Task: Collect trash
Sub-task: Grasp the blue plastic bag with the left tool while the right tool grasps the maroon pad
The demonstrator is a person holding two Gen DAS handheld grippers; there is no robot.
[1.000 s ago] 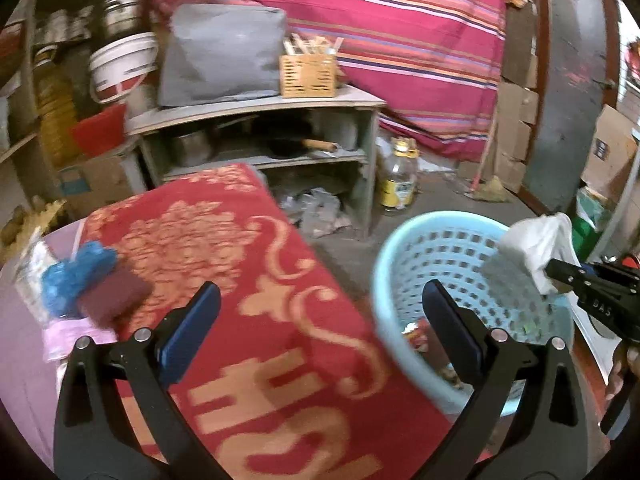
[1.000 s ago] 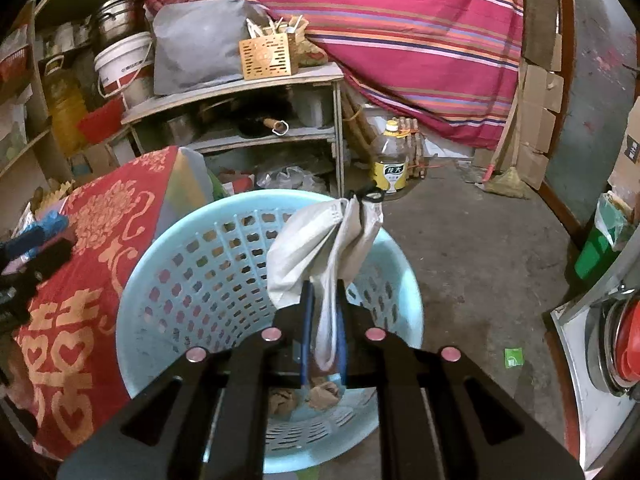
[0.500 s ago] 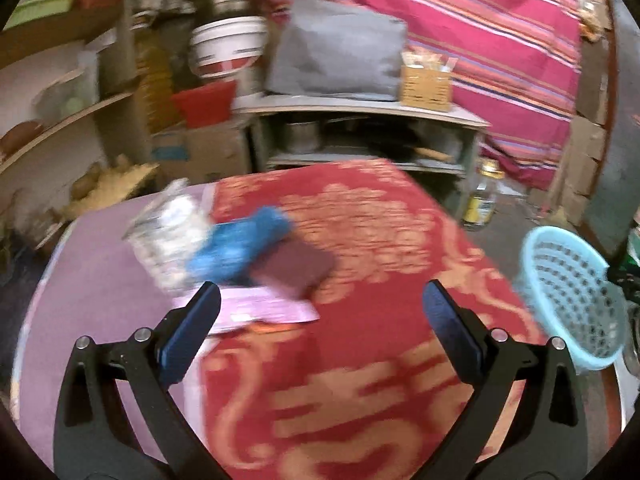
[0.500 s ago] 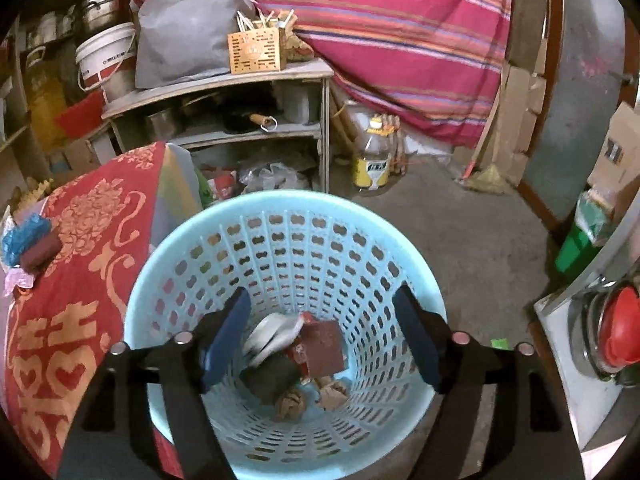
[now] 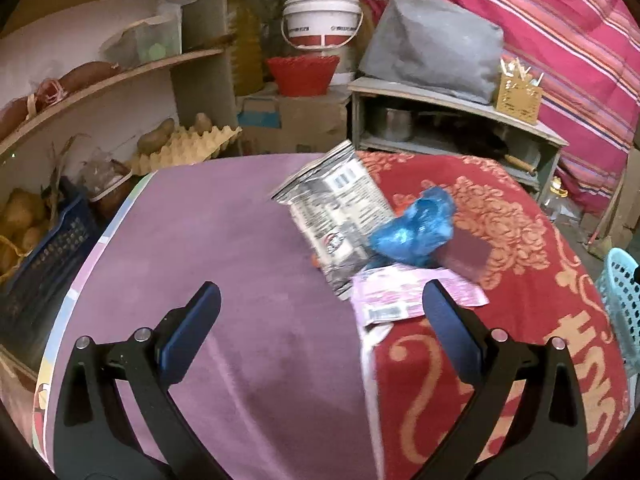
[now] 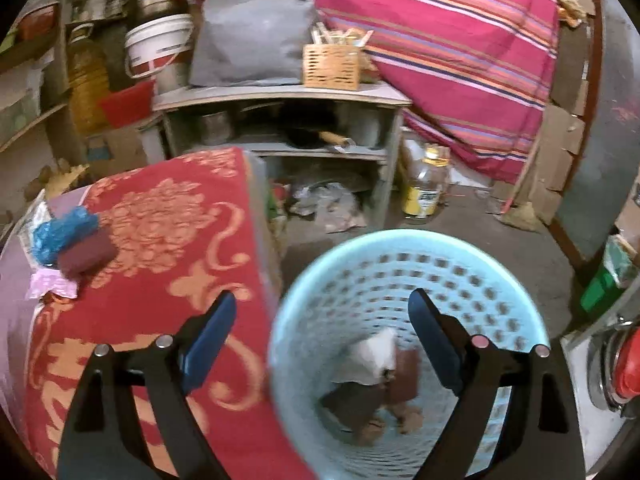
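Trash lies on the cloth-covered table [image 5: 240, 264]: a silver foil packet [image 5: 334, 220], a crumpled blue plastic wrapper [image 5: 416, 228], a dark red pad [image 5: 466, 254] and a pink wrapper [image 5: 404, 300]. My left gripper [image 5: 320, 332] is open and empty, just short of the pink wrapper. My right gripper [image 6: 322, 340] is open and empty above the light blue basket [image 6: 480, 280], which holds a white bag [image 6: 376, 356] and brown scraps. The blue wrapper [image 6: 60, 232] and the red pad [image 6: 86, 254] also show in the right wrist view.
A grey shelf unit [image 6: 280, 96] with a wicker box [image 6: 332, 66] and a grey bag stands behind the table. An oil bottle [image 6: 426, 184] stands on the floor. Egg trays [image 5: 188, 148] and potatoes sit on the left shelves. The basket's edge [image 5: 620, 304] shows at the right.
My right gripper opened and let the white bag fall into the basket, then shifted left. My left gripper swung left from the basket toward the trash on the table.
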